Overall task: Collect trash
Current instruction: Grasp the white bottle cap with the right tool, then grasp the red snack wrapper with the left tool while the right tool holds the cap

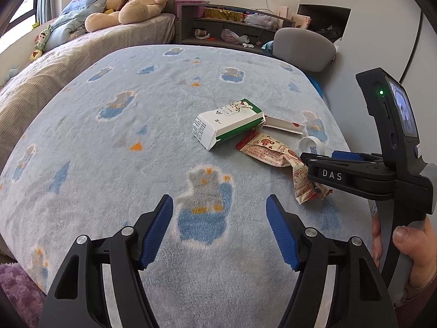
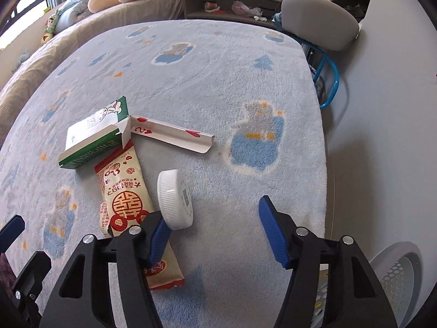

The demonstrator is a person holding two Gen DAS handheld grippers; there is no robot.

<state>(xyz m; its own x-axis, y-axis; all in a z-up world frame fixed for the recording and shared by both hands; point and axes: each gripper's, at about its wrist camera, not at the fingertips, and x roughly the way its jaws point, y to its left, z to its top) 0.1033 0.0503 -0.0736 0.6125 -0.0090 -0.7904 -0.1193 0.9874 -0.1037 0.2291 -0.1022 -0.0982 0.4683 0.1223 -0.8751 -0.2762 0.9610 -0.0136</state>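
Observation:
Trash lies on a light blue fleece blanket [image 1: 136, 114]: a white and green carton [image 1: 226, 123] [image 2: 92, 139], a folded playing card [image 1: 284, 125] [image 2: 174, 135], a beige and red snack wrapper [image 1: 275, 153] [image 2: 128, 199] and a white bottle cap [image 1: 311, 145] [image 2: 176, 199]. My right gripper [image 2: 213, 224] is open; its left fingertip touches the cap and rests over the wrapper. It also shows in the left wrist view [image 1: 322, 169]. My left gripper [image 1: 220, 218] is open and empty, low over the blanket, short of the trash.
A white perforated bin [image 2: 398, 278] stands at the lower right beyond the blanket's edge. A grey chair [image 2: 319, 22] with a blue frame is at the far right. A bed with a teddy bear [image 1: 133, 0] and a cluttered shelf [image 1: 232, 24] lie behind.

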